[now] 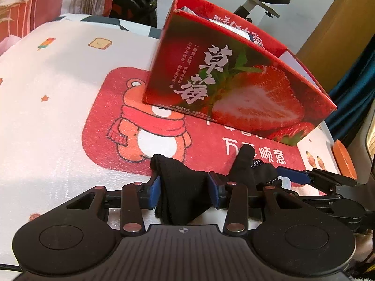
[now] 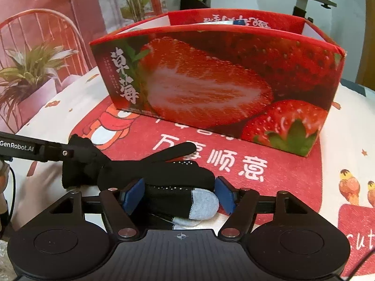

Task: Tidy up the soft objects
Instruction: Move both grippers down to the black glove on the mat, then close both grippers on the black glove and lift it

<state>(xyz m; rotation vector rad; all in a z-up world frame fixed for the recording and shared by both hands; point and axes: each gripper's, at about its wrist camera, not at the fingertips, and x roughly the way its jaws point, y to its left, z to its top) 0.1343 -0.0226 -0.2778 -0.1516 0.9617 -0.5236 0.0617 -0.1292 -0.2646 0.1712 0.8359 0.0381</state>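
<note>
The black glove (image 2: 164,175) lies on the red bear-print mat (image 1: 98,107), just in front of the strawberry box (image 2: 211,89). The left gripper (image 1: 185,187) is clenched on its cuff. The right gripper (image 2: 179,194) stands released, pads astride the grey-tipped fingers.

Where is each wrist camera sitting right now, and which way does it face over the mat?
Left wrist: sits on the left gripper, looking forward and down over the black glove cuff pinched in its fingers, toward the strawberry box; the right gripper shows at right.
Right wrist: sits on the right gripper, its fingers apart around the glove's grey-tipped end, facing the box's long side; the left gripper reaches in from the left.
Shared: glove, box, red bear mat, each other's gripper.
</note>
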